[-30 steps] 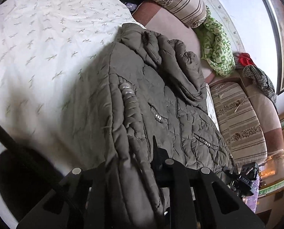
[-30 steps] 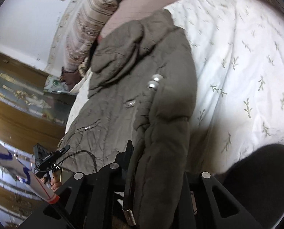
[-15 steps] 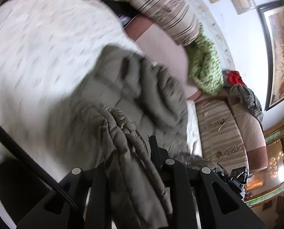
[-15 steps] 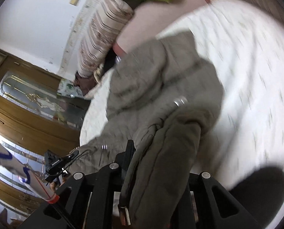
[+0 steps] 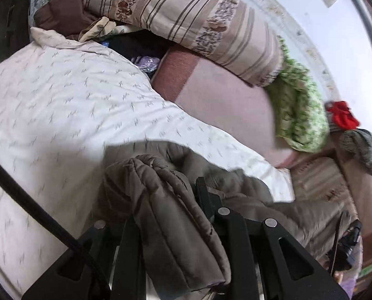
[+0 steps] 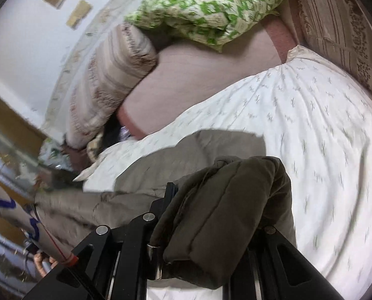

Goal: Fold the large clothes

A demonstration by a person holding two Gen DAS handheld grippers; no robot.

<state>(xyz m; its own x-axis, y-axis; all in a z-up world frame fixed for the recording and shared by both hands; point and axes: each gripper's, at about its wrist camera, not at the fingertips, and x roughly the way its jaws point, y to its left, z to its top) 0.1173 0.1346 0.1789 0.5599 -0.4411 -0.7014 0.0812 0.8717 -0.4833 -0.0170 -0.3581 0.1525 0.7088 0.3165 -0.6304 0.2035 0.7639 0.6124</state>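
An olive-grey quilted jacket (image 5: 161,200) lies on a white bed cover with a small leaf print (image 5: 61,105). My left gripper (image 5: 171,215) is shut on a bunched fold of the jacket, lifted above the rest of it. In the right wrist view my right gripper (image 6: 210,207) is shut on another thick fold of the jacket (image 6: 225,210), also lifted over the cover (image 6: 323,137). The rest of the jacket trails flat behind both folds toward the bed's edge. The fabric hides the fingertips.
A striped pillow (image 5: 198,22) and a green patterned cloth (image 5: 298,110) lie on a pink blanket (image 5: 223,95) at the bed's head. Red and grey clothes (image 5: 343,117) sit at the far right. A striped cushion (image 6: 348,25) borders the cover. A hand holds a cable (image 6: 43,262).
Both grippers have carried their jacket folds forward toward the pillows. The collar and body seen spread out before are now mostly covered or behind the lifted folds.
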